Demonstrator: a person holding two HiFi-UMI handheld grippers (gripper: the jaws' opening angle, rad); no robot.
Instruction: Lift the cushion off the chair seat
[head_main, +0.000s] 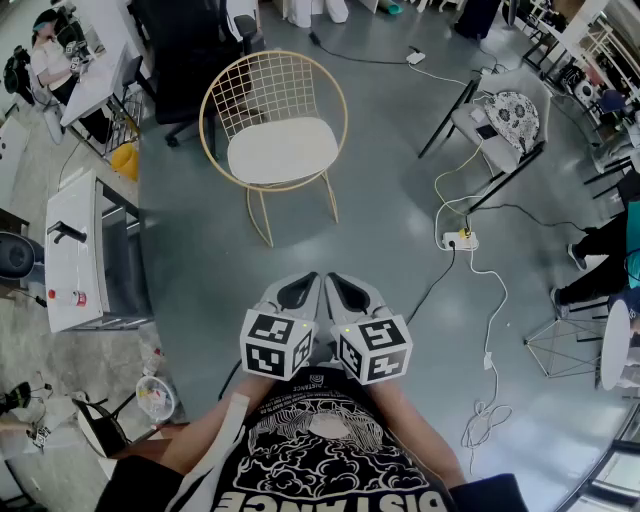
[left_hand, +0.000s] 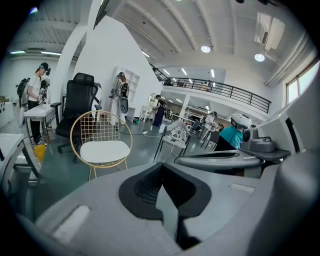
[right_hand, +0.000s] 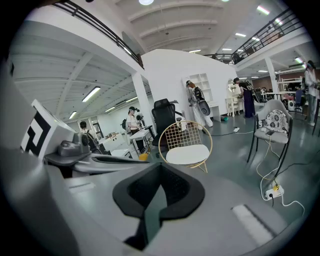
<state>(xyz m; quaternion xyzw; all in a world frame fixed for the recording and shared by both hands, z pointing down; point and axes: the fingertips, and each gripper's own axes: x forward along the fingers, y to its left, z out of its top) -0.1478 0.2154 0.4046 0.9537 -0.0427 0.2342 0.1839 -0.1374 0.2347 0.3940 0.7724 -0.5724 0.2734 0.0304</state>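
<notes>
A gold wire chair stands on the grey floor ahead of me, with a flat white cushion lying on its seat. Both grippers are held side by side close to my body, well short of the chair. My left gripper has its jaws closed together with nothing between them, and so does my right gripper. In the left gripper view the cushion lies far off at the left beyond the left gripper. The right gripper view has the cushion just above the right gripper.
A black office chair stands behind the gold chair. A white desk is at the left. To the right are a grey chair with a patterned pillow, a power strip and trailing cables. People stand at the room's edges.
</notes>
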